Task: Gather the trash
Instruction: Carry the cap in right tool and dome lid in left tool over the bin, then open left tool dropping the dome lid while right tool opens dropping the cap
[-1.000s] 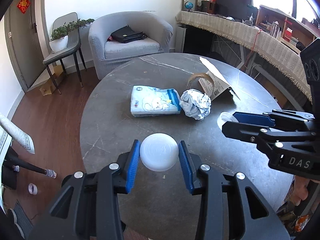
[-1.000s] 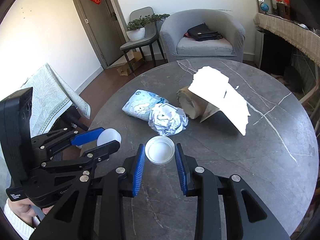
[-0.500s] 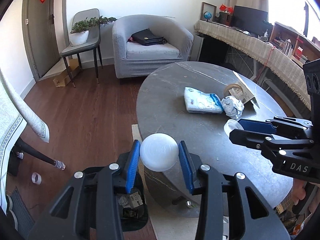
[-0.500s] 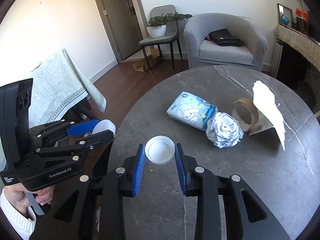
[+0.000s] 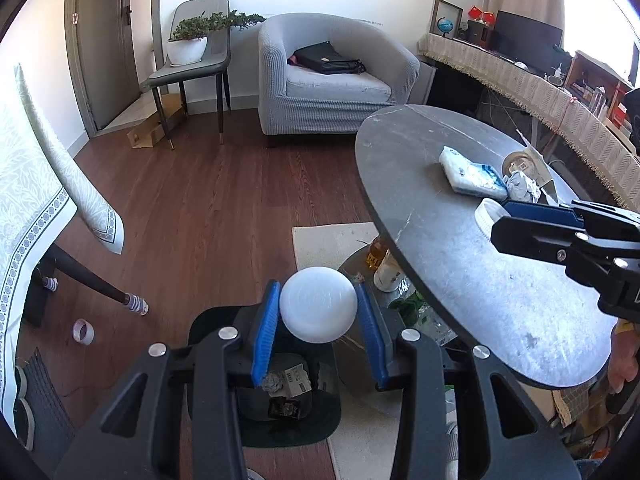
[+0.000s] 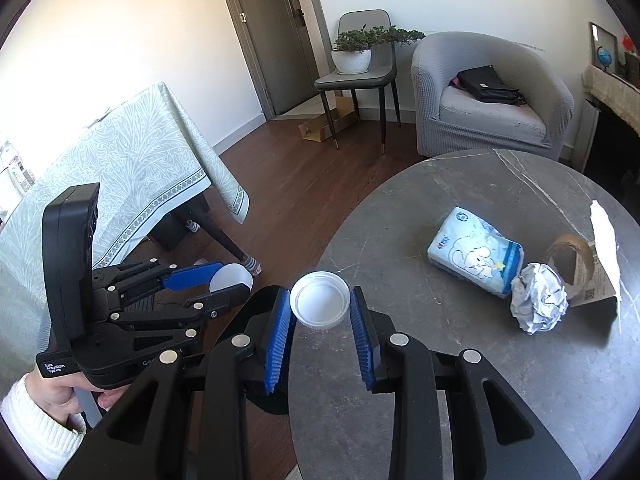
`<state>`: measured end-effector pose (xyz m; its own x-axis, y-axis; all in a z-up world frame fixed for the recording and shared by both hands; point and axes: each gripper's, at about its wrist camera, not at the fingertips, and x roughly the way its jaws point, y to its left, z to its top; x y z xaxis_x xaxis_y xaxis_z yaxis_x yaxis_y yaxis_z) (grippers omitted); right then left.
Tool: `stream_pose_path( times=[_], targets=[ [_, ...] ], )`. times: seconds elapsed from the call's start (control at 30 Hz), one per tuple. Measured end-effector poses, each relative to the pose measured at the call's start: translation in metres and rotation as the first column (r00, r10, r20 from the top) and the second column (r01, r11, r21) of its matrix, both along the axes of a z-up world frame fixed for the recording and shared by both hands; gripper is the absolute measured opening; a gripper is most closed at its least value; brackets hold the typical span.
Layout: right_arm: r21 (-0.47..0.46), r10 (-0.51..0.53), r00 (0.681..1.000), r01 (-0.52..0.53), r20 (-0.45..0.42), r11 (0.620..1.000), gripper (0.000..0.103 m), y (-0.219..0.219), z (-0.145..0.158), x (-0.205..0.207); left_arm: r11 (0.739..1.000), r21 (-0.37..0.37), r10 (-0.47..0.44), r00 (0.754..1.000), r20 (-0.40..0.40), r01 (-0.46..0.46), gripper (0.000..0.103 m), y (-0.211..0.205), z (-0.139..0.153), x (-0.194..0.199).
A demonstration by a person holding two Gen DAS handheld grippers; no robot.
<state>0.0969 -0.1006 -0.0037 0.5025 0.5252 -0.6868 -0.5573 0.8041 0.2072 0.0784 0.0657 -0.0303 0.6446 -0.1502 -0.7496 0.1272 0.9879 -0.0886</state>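
While the round frosted white plastic lid [image 5: 318, 305] is clamped between the blue pads of the left gripper [image 5: 318, 312], it hangs clear of the tabletop and above the dark green floor bin [image 5: 294, 424], in which crumpled paper and wrappers already lie. 1 second earlier the same lid was held over the grey marble-patterned round table [image 5: 460, 248]; it has since been carried sideways past the table's edge, so the drop is judged to be close. A second item, a shallow white plastic cap [image 6: 319, 305] with its hollow side up, is gripped by the right gripper [image 6: 320, 320], whose pads press on both of its rims. This cap has also been moved toward the near edge of the table, but it is seen over the rim of the tabletop, not yet over the bin. Neither pair of jaws has changed its width across the 3 moments.

Left on the table are 3 further pieces: a pale blue soft tissue pack [image 6: 474, 258], a crumpled ball of white paper [image 6: 540, 303] touching it, and a brown cardboard tape core [image 6: 570, 262] with a torn paper sheet just behind. These are judged to remain for later trips. A person's hand in a white knitted sleeve [image 6: 48, 400] is seen on the left gripper's handle.
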Motion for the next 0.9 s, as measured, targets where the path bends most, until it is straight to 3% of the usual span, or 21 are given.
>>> stream_pose_path(
  times=[0.47, 0.9],
  targets=[
    [-0.025, 0.078, 0.996, -0.079, -0.031, 0.997, 0.031, 0.047, -0.015, -0.003, 0.999, 0.022, 0.033, 0.993, -0.114, -0.031, 0.042, 0.045, -0.044, -0.006],
    [-0.048, 0.121, 0.991, -0.124, -0.059, 0.991, 0.031, 0.089, -0.027, 0.003, 1.0, 0.014, -0.003, 0.964, -0.265, 0.007, 0.042, 0.056, -0.104, -0.006]
  ],
)
